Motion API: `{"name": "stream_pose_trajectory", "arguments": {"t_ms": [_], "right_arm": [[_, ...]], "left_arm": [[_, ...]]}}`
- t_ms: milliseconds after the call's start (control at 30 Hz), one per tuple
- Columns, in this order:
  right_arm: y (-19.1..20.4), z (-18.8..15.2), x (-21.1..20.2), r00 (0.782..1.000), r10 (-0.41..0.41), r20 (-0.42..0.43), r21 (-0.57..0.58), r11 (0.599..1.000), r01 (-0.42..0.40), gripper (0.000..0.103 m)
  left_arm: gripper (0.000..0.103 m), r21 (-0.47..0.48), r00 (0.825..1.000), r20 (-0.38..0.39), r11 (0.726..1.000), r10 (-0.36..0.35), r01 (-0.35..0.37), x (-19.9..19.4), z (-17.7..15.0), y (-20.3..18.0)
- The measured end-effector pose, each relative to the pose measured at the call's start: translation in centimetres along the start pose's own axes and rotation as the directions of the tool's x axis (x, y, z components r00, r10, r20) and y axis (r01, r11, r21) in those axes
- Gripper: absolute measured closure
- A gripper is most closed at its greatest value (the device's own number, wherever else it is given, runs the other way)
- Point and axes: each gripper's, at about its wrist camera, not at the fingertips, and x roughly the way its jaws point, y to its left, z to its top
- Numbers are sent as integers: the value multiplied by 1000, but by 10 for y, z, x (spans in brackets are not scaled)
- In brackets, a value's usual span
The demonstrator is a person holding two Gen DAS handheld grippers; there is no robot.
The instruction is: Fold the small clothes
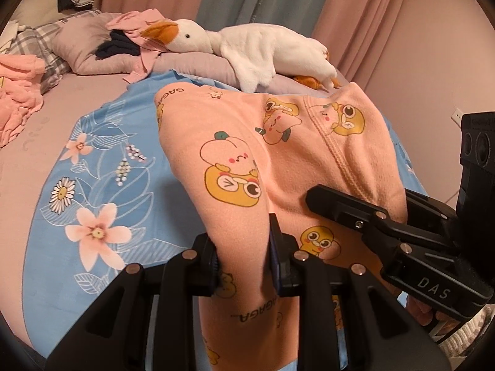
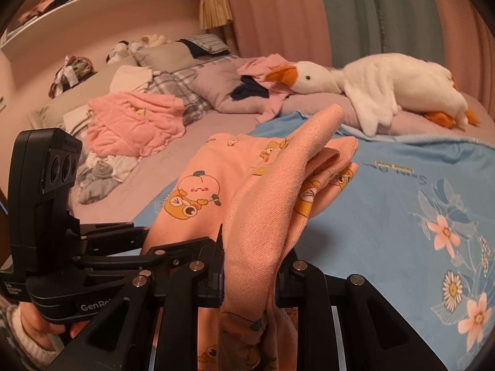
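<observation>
A peach garment point(image 1: 235, 142) printed with cartoon ducks and peaches is lifted off the blue floral blanket point(image 1: 92, 170), its far part still resting there. At the bottom of the left wrist view, my left gripper point(image 1: 244, 256) is shut on one edge of it. Beside it on the right, my right gripper point(image 1: 365, 198) pinches another part. In the right wrist view the right gripper point(image 2: 253, 259) is shut on a bunched fold of the garment point(image 2: 263, 204), which stands up ahead of it. The left gripper point(image 2: 179, 236) holds the cloth at the left, a hand below it.
A white goose plush point(image 2: 386, 83) lies on lilac pillows point(image 2: 216, 92) at the far side of the bed. A rumpled pink pile point(image 2: 133, 123) and other loose clothes sit to the left. The blue blanket point(image 2: 386, 216) stretches to the right. Curtains hang behind.
</observation>
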Motion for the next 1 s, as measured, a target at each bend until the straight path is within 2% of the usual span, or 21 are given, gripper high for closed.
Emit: {"name": "stream_pose_trajectory", "arguments": {"t_ms": [433, 1000], "right_arm": [[10, 12, 28, 1000, 15, 0, -25, 1000, -15, 79], [-14, 30, 86, 1000, 6, -27, 0, 1000, -6, 79]], "left_arm": [[78, -21, 999, 9, 999, 32, -32, 13, 14, 27], [78, -33, 998, -44, 998, 45, -47, 78, 50, 59]]}}
